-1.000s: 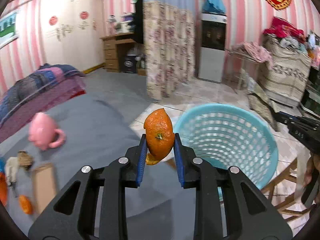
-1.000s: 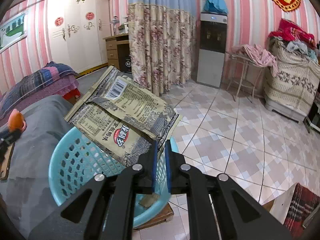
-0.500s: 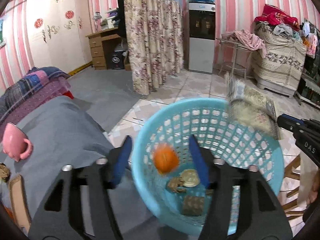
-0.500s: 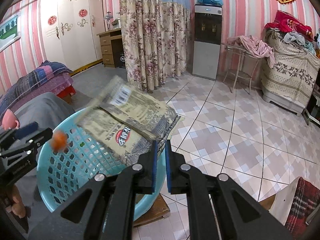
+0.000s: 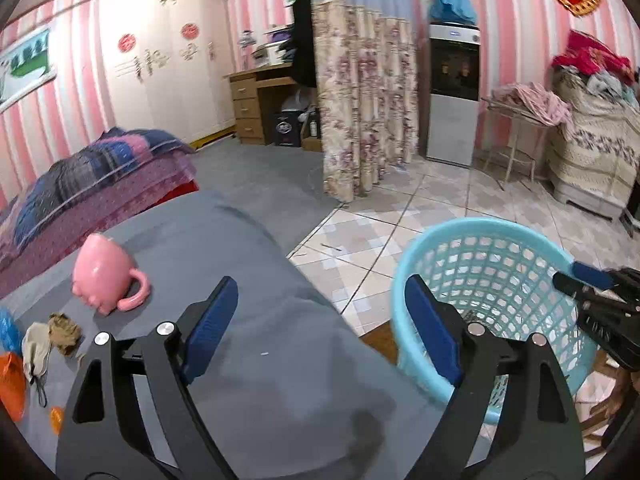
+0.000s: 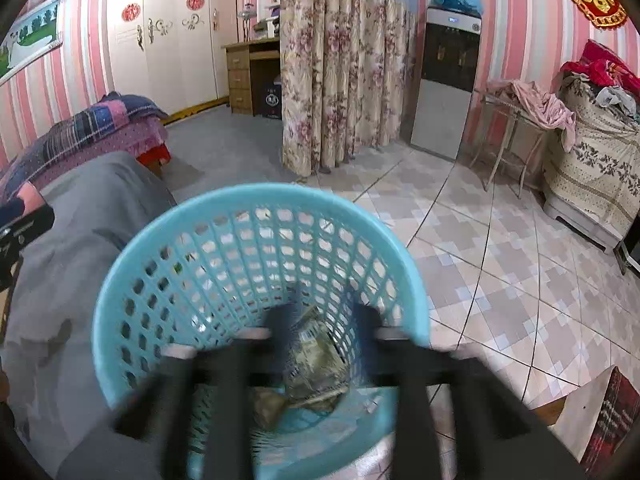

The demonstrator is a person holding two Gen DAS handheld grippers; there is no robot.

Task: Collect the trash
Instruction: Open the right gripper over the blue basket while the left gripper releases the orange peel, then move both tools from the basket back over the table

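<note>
A light blue plastic basket (image 5: 492, 236) stands beside the grey-covered table (image 5: 256, 360). My left gripper (image 5: 320, 324) hangs over the table's edge, its jaws opening wide with nothing between them. My right gripper (image 6: 324, 332), blurred, is above the basket (image 6: 260, 196); its jaws are opening and grip nothing. The printed snack wrapper (image 6: 316, 360) lies loose inside the basket below them. More trash sits on the table at far left: crumpled paper (image 5: 36, 348), a brown scrap (image 5: 64, 328) and orange peel (image 5: 12, 384). The right gripper's tips (image 5: 596, 292) show past the basket's rim.
A pink mug (image 5: 106, 276) lies on the grey cover. A bed with a plaid quilt (image 5: 92, 176) is behind the table. Tiled floor (image 6: 500, 260), a floral curtain (image 6: 340, 80) and a water dispenser (image 6: 448, 80) lie beyond the basket.
The left gripper opened, dropped the orange peel into the basket and swung back left over the table. The right gripper opened and the wrapper fell into the basket.
</note>
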